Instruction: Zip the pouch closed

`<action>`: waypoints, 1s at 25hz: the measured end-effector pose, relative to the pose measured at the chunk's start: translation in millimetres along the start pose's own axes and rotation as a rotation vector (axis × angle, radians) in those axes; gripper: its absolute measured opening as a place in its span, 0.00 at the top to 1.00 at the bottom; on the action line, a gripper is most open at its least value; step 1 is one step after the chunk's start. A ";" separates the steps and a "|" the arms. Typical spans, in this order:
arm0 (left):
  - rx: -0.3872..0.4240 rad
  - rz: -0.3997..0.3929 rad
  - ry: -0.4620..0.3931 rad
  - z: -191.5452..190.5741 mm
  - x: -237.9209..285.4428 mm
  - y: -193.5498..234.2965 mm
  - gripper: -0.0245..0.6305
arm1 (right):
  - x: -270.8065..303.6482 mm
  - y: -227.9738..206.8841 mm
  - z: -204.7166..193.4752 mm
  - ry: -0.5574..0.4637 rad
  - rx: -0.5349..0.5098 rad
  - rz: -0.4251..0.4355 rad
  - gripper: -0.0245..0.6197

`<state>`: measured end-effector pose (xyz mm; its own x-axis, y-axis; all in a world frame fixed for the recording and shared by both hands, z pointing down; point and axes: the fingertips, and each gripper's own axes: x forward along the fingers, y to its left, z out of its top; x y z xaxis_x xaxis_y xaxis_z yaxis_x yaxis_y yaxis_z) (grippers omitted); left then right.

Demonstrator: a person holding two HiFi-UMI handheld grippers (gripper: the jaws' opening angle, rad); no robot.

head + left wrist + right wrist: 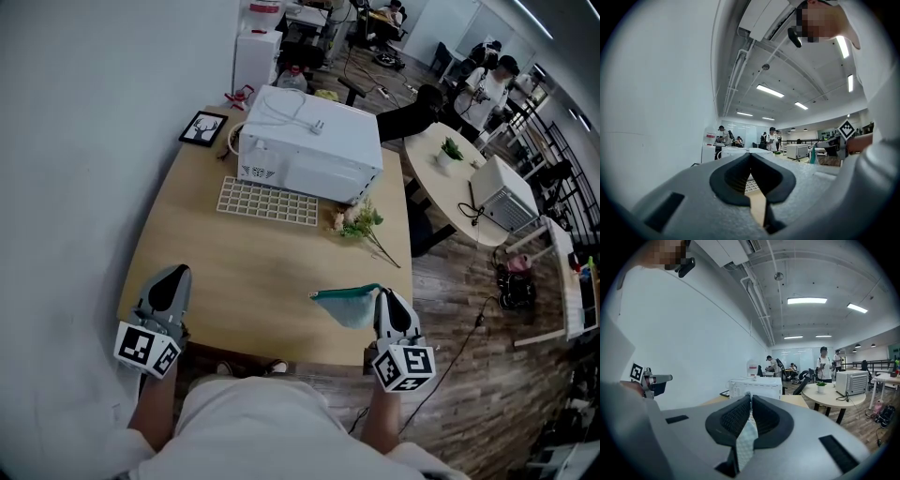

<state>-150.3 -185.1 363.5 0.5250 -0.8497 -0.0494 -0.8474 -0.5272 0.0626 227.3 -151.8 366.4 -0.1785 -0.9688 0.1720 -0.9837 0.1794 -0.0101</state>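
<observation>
A teal pouch [345, 306] with a pale mesh side hangs over the near right part of the wooden table [244, 272]. My right gripper [384, 294] is shut on the pouch's right end. In the right gripper view a strip of the pale mesh pouch [746, 442] is pinched between the closed pads of my right gripper [750, 397]. My left gripper [174, 272] rests at the table's near left corner, well apart from the pouch. Its jaws [751, 155] are shut with nothing between them. From the left gripper view the pouch [813, 153] shows as a teal sliver far right.
A white boxy appliance [314, 141] stands at the table's far side, with a white grid tray [267, 200] in front of it. A flower sprig [361, 223] lies to the right and a framed picture [203, 128] at the far left. A round table [459, 178] stands beyond the right edge.
</observation>
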 end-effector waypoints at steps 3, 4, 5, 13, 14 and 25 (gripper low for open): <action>-0.005 -0.003 -0.005 -1.4 -5.0 -3.3 0.94 | -5.3 5.1 0.2 -0.002 -0.018 0.004 0.93; -0.005 -0.005 -0.007 -1.4 -6.4 -4.5 0.94 | -6.8 7.2 0.3 -0.003 -0.024 0.008 0.93; -0.006 -0.008 -0.009 -1.8 -8.0 -5.5 0.94 | -8.0 9.5 0.3 -0.004 -0.028 0.012 0.93; -0.013 -0.035 0.006 -5.9 -19.4 -4.3 0.94 | -13.4 34.6 -0.2 -0.011 -0.035 0.027 0.93; -0.012 -0.038 0.004 -5.6 -19.3 -3.0 0.94 | -13.6 37.5 -0.7 -0.011 -0.037 0.027 0.93; -0.026 -0.058 -0.005 -5.9 -20.7 6.6 0.94 | -15.2 49.9 7.1 -0.018 -0.056 0.016 0.93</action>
<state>-166.4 -171.1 370.8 0.5723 -0.8179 -0.0585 -0.8134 -0.5753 0.0856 180.7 -129.4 356.3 -0.1951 -0.9686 0.1541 -0.9781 0.2037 0.0420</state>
